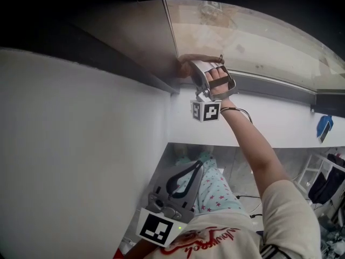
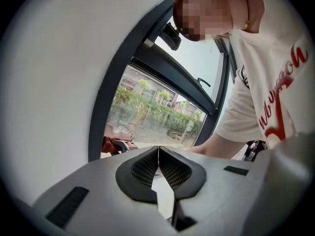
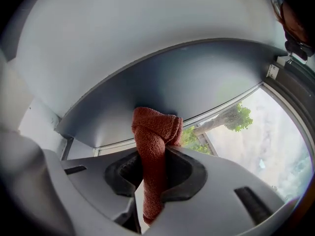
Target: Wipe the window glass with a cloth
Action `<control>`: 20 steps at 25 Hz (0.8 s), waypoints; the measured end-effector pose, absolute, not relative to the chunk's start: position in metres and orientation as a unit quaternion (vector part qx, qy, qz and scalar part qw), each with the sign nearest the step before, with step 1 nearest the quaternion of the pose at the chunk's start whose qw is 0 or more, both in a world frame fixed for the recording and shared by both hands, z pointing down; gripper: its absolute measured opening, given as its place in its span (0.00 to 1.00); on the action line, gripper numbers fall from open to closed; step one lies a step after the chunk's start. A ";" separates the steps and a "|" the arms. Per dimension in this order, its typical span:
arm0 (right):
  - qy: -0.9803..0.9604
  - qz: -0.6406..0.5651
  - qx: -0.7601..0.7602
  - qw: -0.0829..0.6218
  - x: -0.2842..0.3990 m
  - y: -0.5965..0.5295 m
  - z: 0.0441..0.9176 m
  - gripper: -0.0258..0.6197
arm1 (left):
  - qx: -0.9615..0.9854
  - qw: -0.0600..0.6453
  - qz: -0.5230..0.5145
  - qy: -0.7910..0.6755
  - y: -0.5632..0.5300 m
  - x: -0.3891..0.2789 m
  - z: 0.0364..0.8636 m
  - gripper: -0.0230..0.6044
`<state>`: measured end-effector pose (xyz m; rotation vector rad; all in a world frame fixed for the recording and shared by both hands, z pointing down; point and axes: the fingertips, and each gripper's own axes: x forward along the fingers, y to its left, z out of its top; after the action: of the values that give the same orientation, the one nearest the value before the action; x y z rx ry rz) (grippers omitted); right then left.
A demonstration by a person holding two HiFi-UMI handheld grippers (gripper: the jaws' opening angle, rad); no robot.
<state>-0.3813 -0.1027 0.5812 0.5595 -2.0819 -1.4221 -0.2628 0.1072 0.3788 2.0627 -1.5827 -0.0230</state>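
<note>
a plain room: white wall (image 2: 49, 82), dark-framed window (image 2: 162, 119) onto trees (image 2: 147, 100).

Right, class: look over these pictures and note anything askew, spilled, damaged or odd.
Nothing stands out. The right gripper grips the red-brown cloth, bunched, at a corner of the window glass. The left gripper hangs low, shut and empty. No spill or damage shows.

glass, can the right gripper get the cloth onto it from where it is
Probably yes. The right gripper is shut on the cloth, up by the frame, with the glass just beside it and nothing between. The left gripper is shut, empty and held low, out of the way.
</note>
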 end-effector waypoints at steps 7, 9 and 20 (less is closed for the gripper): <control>-0.779 -0.513 0.192 0.305 -0.383 -0.106 0.624 0.17 | 0.758 0.271 -0.008 -0.593 0.098 -0.265 0.384 0.07; -0.781 -0.509 0.191 0.308 -0.385 -0.104 0.632 0.17 | 0.754 0.273 -0.009 -0.598 0.100 -0.266 0.385 0.07; -0.770 -0.499 0.139 0.373 -0.381 -0.103 0.698 0.17 | 0.731 0.286 -0.009 -0.619 0.106 -0.266 0.397 0.07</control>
<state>-0.3815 -0.1035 0.6984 0.3572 -1.9734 -1.2781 -0.2659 0.1059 0.3973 1.9542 -1.6547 -0.0235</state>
